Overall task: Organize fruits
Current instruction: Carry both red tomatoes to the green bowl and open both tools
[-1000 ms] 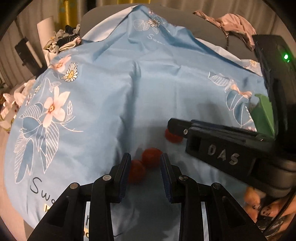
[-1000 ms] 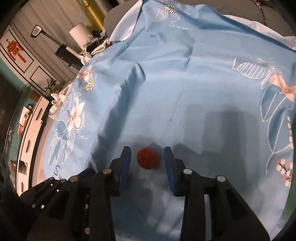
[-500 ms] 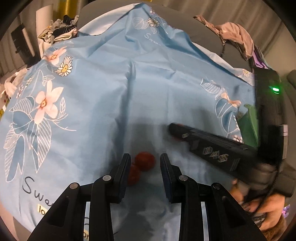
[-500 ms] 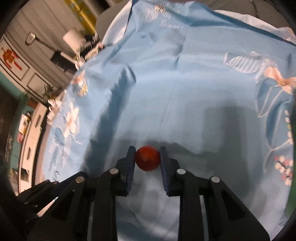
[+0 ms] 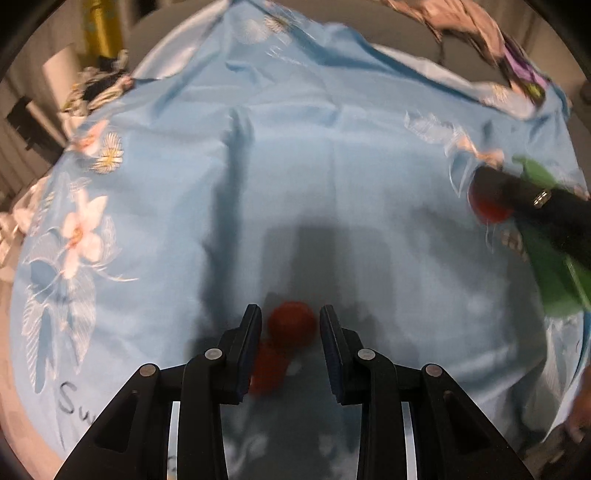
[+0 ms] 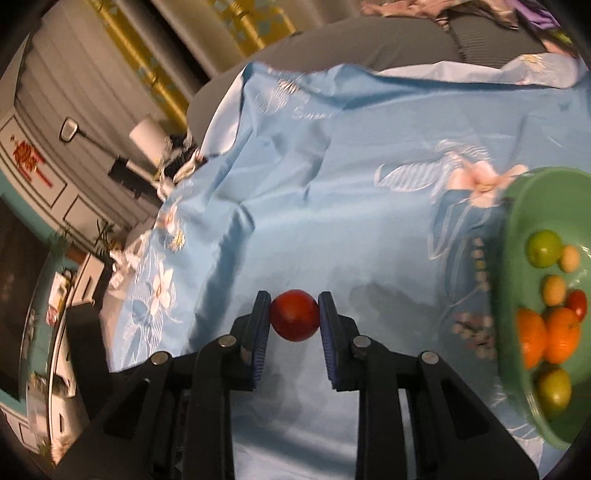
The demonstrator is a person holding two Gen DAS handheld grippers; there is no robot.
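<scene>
My right gripper [image 6: 294,314] is shut on a round red fruit [image 6: 294,315] and holds it above the blue flowered cloth [image 6: 332,184]. A green bowl [image 6: 511,258] with oranges, green and pale fruits sits to its right. In the left wrist view, my left gripper [image 5: 290,325] is open with a red fruit [image 5: 291,328] between its fingers on the cloth; a second red fruit [image 5: 267,369] lies just below, by the left finger. The right gripper [image 5: 532,206] with its red fruit [image 5: 487,208] shows at the far right, near the green bowl [image 5: 554,280].
The blue cloth [image 5: 295,166] covers a round table. Grey sofa and clothes [image 6: 424,22] lie beyond the far edge. A cabinet, lamp and clutter [image 6: 147,147] stand left of the table.
My right gripper shut on the red fruit, lifted it and swung right toward the green bowl. My left gripper stayed open around the other red fruit.
</scene>
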